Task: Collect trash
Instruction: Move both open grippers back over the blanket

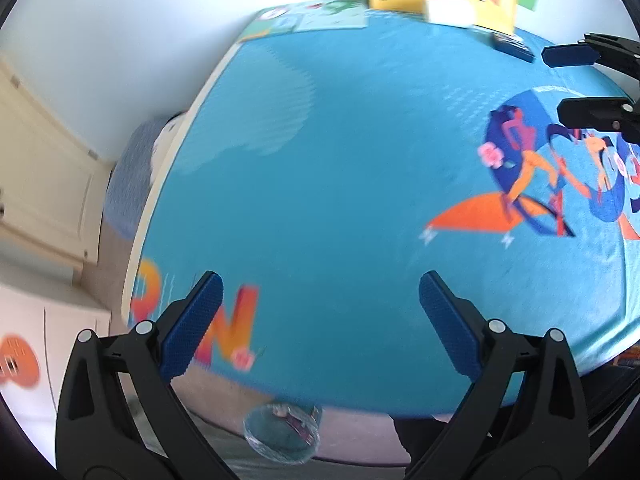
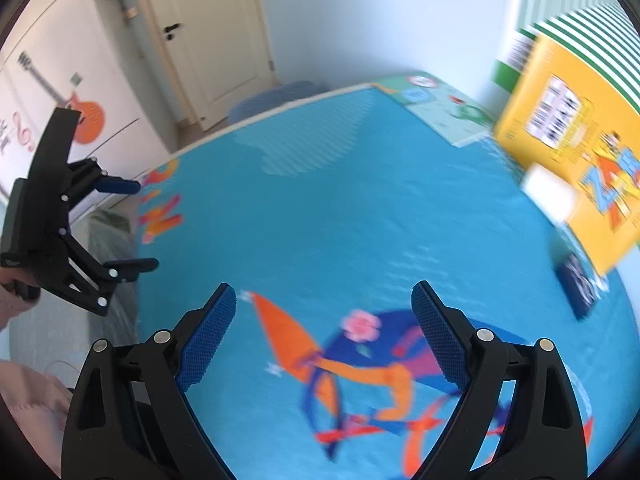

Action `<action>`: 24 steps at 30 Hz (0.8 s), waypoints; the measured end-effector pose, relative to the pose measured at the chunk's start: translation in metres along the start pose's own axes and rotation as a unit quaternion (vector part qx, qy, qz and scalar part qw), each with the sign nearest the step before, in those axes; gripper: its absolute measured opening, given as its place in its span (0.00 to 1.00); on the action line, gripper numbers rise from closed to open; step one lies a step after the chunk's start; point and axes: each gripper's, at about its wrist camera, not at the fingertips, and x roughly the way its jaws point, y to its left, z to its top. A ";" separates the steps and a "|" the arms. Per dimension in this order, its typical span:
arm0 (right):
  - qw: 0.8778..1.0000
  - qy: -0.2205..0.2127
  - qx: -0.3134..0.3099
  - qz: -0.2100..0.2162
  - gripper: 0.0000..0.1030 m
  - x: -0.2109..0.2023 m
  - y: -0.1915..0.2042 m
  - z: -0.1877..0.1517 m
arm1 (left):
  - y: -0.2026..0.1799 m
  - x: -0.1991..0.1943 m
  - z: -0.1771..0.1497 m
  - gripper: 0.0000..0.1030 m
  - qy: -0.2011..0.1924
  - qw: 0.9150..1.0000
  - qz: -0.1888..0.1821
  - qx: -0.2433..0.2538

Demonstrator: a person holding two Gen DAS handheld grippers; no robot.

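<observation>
My left gripper (image 1: 320, 300) is open and empty over the near left part of the blue printed table cover (image 1: 320, 160). A clear plastic cup (image 1: 284, 434) lies below the table edge under it, blurred. My right gripper (image 2: 324, 316) is open and empty above the cyclist print (image 2: 360, 368); it also shows in the left wrist view (image 1: 560, 82) at the right. The left gripper shows in the right wrist view (image 2: 138, 226) at the table's left edge. A small dark blue packet (image 2: 578, 284) lies at the right, and also shows in the left wrist view (image 1: 514, 46).
A big yellow box (image 2: 580, 140) stands at the far right of the table with a white block (image 2: 550, 194) in front of it. A pale green booklet (image 2: 444, 104) lies at the far edge. A blue chair (image 1: 132, 168) stands left of the table. White cupboards (image 1: 44, 160) and a door (image 2: 216, 40) are beyond.
</observation>
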 end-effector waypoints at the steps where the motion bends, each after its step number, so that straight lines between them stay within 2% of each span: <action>1: 1.000 0.000 0.008 -0.007 0.86 -0.003 -0.012 -0.004 | -0.008 0.001 0.009 0.93 -0.002 1.000 -0.002 0.012; 13: 0.997 0.005 0.052 -0.064 0.86 -0.029 -0.119 -0.039 | -0.077 0.025 0.101 0.93 -0.015 0.993 -0.012 0.115; 17: 0.994 0.007 0.071 -0.084 0.86 -0.028 -0.159 -0.040 | -0.100 0.035 0.133 0.93 -0.020 0.989 -0.015 0.146; 24: 0.992 0.012 0.077 -0.098 0.86 -0.020 -0.203 -0.037 | -0.137 0.057 0.183 0.93 -0.026 0.980 -0.023 0.196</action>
